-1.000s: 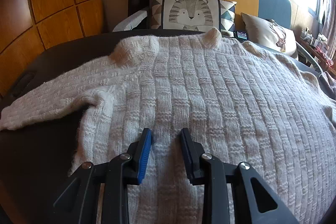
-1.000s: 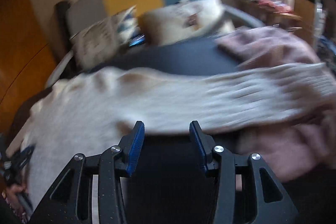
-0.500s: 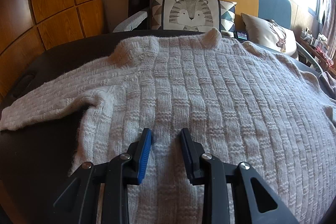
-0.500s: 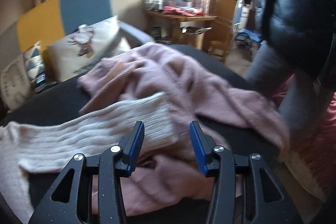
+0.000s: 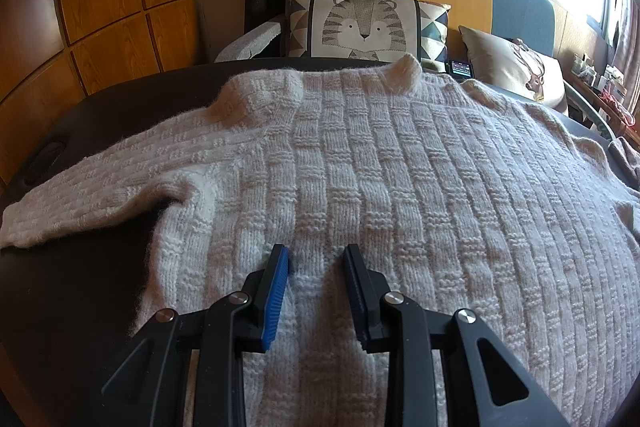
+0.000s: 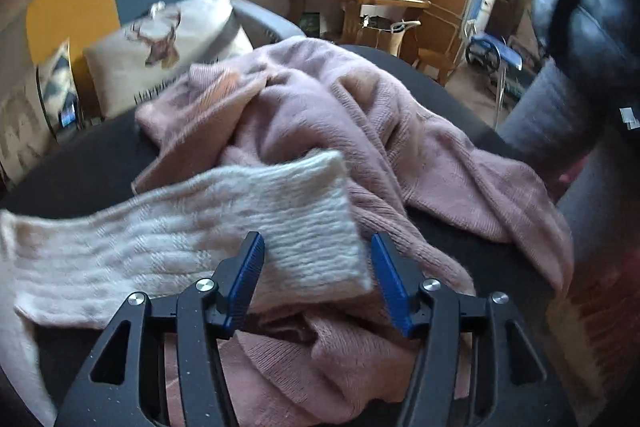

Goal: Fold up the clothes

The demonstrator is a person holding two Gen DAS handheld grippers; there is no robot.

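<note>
Sweater, the cream knit one, lies spread flat over the dark table, its left sleeve stretched out to the side. My left gripper hangs over the hem, jaws parted a little with nothing pinched between them. Over on the right, the other sleeve's cuff rests on a crumpled pink sweater, and my right gripper straddles that cuff, jaws opening, pads not pressing it
</note>
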